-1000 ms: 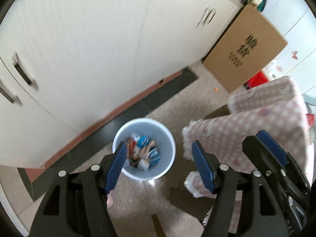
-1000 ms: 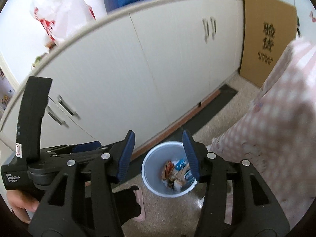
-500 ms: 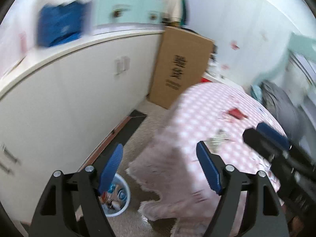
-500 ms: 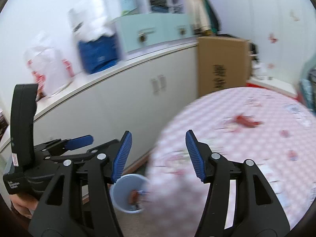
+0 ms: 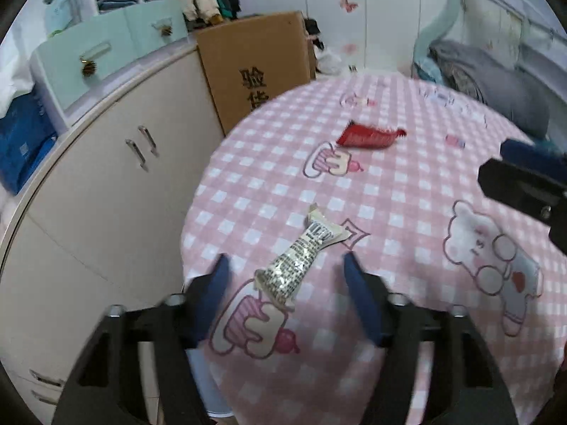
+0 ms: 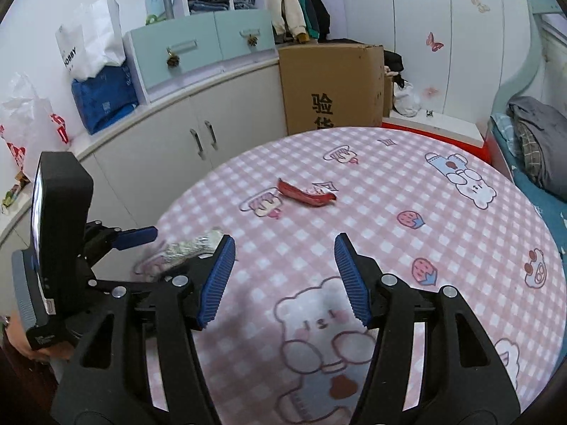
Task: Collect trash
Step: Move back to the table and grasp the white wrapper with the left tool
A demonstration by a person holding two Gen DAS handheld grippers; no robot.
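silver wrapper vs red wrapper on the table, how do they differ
The silver printed snack wrapper is long, pale and covered in fine black print; the red crumpled snack wrapper is shorter and glossy red. The silver one lies near the table's edge, right between the open left gripper's fingers; the red one lies farther in, with no gripper around it. Both are empty-looking wrappers lying flat on the pink checked tablecloth.

A round table [image 6: 407, 191] carries a pink-and-white checked cloth printed with bears, strawberries and cakes. A silver printed wrapper [image 5: 301, 258] lies near its left edge. A red wrapper [image 5: 368, 136] lies farther in, well apart.
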